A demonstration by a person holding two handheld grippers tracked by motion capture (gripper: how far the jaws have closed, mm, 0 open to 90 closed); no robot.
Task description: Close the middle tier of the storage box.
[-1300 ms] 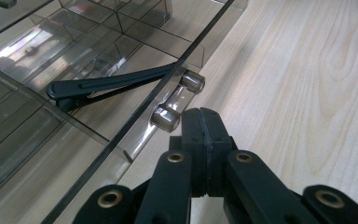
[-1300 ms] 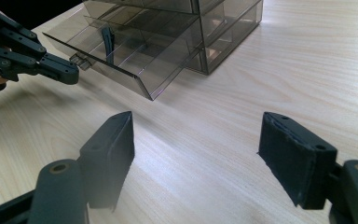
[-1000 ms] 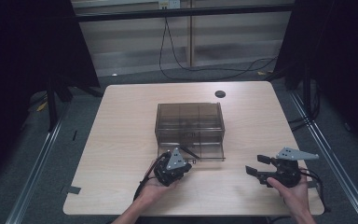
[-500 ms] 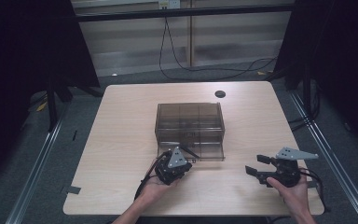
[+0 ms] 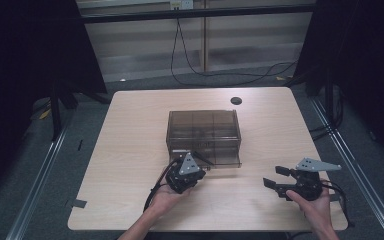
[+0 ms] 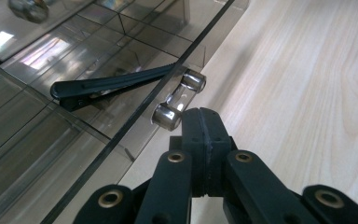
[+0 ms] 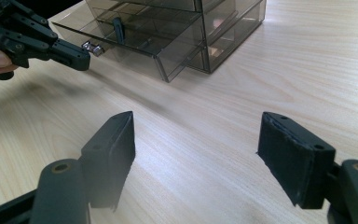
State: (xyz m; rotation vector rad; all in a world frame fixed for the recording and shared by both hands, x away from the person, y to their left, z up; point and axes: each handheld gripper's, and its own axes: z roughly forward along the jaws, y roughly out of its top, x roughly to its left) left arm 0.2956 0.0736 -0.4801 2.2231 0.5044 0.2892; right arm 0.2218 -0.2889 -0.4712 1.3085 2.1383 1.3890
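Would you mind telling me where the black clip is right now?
The black clip lies inside the pulled-out drawer of the smoky plastic organiser at mid-table, just behind the drawer's metal handle, ahead of the left claw.

Smoky grey see-through drawer box point(image 5: 204, 131), a black clip point(image 6: 114, 84) in its drawer, chrome handle point(image 6: 178, 98), pale wood-grain table point(image 5: 130, 150), black grippers.

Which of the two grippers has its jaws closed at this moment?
The left gripper: its jaws meet at the drawer handle. The right gripper stands wide open over bare table.
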